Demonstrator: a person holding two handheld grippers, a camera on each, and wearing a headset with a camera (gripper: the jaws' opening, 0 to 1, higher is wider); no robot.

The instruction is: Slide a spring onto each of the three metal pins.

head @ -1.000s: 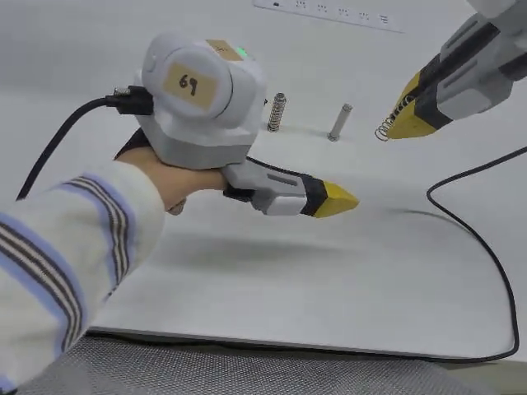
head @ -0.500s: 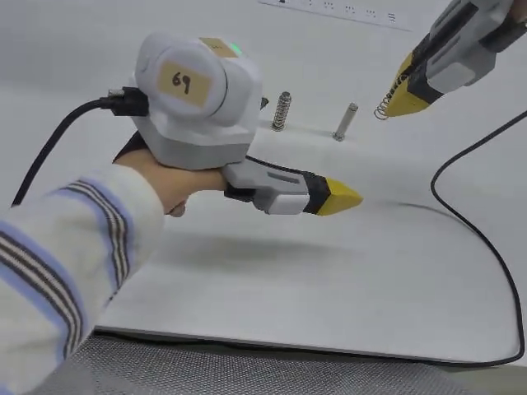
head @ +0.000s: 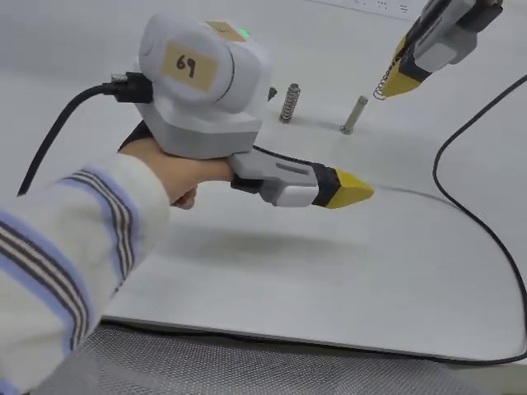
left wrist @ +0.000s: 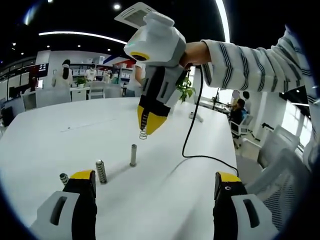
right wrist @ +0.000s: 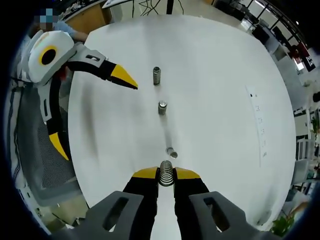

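Observation:
My right gripper [head: 398, 83] hangs above the white table, shut on a small spring [head: 382, 87] that dangles from its yellow tips. Just below and left of it stands a bare metal pin [head: 355, 114]. A second pin wearing a spring [head: 289, 103] stands further left, and a third pin [head: 271, 93] peeks out behind the left gripper's body. In the left gripper view the held spring [left wrist: 143, 128] hovers over the bare pin [left wrist: 133, 155]. My left gripper [left wrist: 155, 182] is open and holds nothing. From the right gripper [right wrist: 166, 174], the spring [right wrist: 166, 178] sits close over the bare pin [right wrist: 171, 151].
A black cable [head: 469, 214] loops across the table's right side, and another cable [head: 58, 136] trails from the left gripper. A power strip [head: 370, 4] lies at the far edge. The table's front edge [head: 288, 339] is near me. People and desks stand far behind.
The right gripper with its spring has risen and drawn closer over the bare pin. The left gripper holds about the same place; the head camera shifted a little.

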